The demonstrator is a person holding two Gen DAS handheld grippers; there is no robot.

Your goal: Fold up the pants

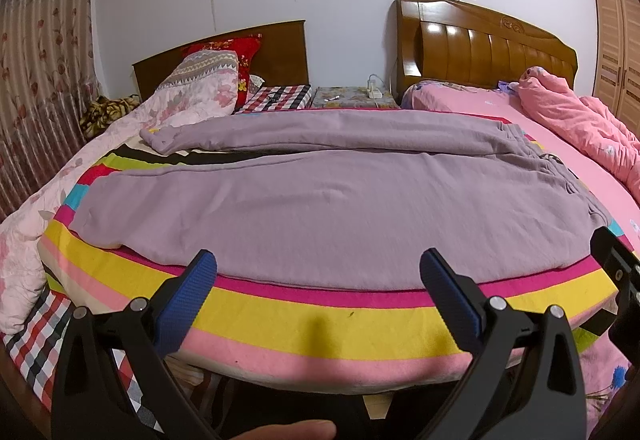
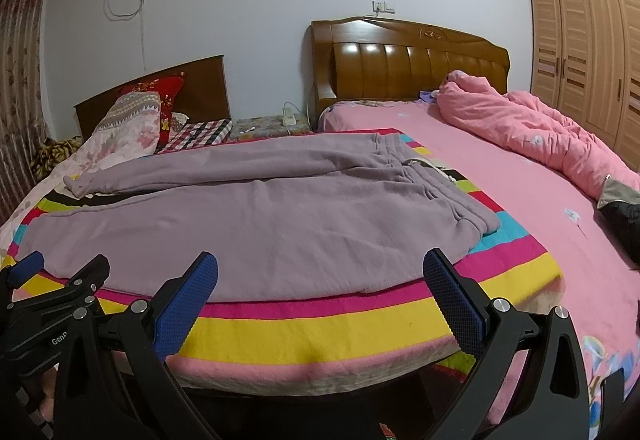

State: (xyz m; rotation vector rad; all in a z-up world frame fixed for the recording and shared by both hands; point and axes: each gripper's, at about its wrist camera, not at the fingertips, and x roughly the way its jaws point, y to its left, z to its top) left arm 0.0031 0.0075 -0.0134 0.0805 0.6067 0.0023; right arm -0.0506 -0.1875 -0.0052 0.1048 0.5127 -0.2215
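Mauve pants (image 1: 320, 192) lie flat on a striped blanket (image 1: 312, 324), waistband to the right, both legs running left, the far leg slightly apart. They also show in the right wrist view (image 2: 248, 216). My left gripper (image 1: 318, 268) is open and empty, just short of the near edge of the pants. My right gripper (image 2: 320, 268) is open and empty at the near edge, closer to the waistband (image 2: 440, 192). The left gripper shows at the lower left of the right wrist view (image 2: 60, 272).
The striped blanket (image 2: 320, 328) covers the bed's foot. A pink sheet (image 2: 500, 176) and a bunched pink quilt (image 2: 540, 136) lie to the right. A floral quilt (image 1: 188, 96) and pillows lie far left. Wooden headboards (image 1: 488, 48) and a bedside stand are behind.
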